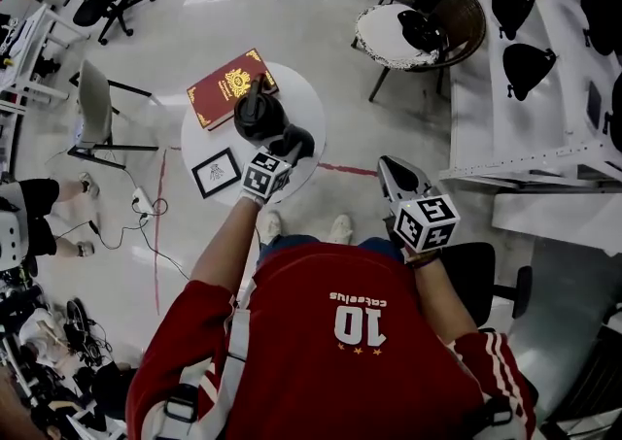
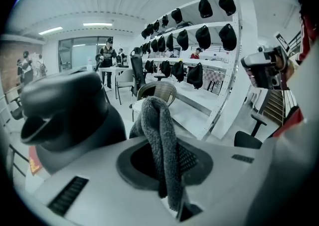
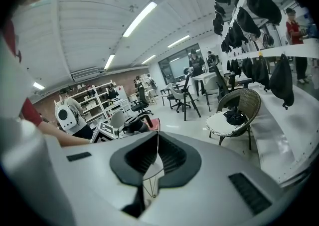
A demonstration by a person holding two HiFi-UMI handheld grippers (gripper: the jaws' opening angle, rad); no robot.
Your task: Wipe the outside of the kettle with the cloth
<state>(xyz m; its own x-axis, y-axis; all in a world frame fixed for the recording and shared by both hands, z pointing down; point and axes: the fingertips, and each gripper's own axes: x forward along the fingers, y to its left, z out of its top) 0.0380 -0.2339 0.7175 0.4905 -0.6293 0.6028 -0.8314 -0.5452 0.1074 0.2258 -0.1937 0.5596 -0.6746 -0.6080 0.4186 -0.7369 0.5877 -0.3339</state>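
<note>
Left gripper: jaws clamped on the grey cloth, which stands up in a folded bunch between them and hangs past the pads. The gripper is held over the near edge of the round white table.

Kettle: black, upright on the table, just beyond the left gripper. In the left gripper view its body fills the area left of the cloth. The bunched cloth is right next to the kettle's side; whether they actually touch cannot be determined.

Right gripper: jaws closed together with nothing between them. It is held off the table, to the right of it and well apart from the kettle, above the floor.

Other items on the table: a red book lies behind the kettle, at its edge; a small framed picture lies flat at the left front rim.

Containers: the kettle's interior cannot be seen from any view. The wicker chair beyond the table holds a white cushion with a dark object on it.
</note>
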